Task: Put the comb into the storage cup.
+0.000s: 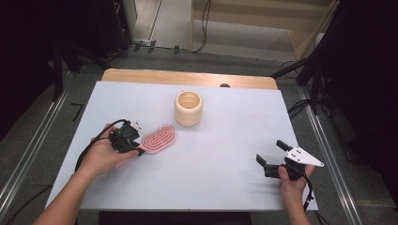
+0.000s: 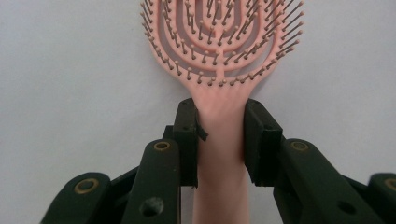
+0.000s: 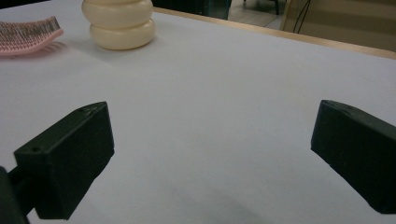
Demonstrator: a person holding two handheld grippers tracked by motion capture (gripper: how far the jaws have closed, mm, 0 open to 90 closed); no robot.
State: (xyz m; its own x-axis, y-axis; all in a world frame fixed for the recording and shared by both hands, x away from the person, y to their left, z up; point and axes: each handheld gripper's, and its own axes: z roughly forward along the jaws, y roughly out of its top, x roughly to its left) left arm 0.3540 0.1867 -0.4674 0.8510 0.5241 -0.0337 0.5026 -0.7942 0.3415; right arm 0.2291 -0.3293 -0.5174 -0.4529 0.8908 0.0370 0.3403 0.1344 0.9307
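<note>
A pink hairbrush [image 1: 159, 138], bristles up, is at the left middle of the white table [image 1: 220, 168]. My left gripper [image 1: 139, 143] is shut on its handle. In the left gripper view the handle [image 2: 219, 144] sits pinched between both black jaws of that gripper [image 2: 220, 126], and the brush head [image 2: 223, 37] points away. Whether the head rests on the table I cannot tell. My right gripper [image 1: 270, 151] is near the front right edge, open and holding nothing. In its own view the right gripper [image 3: 210, 149] has its jaws spread wide over bare table, with the hairbrush [image 3: 28, 32] far off at the upper left.
A cream ribbed container [image 1: 188, 108] stands upright behind the brush, near the table's middle; the same container [image 3: 120, 21] stands at the top left of the right gripper view. A wooden strip [image 1: 187, 77] runs along the far edge of the table. Cables lie on the floor beyond.
</note>
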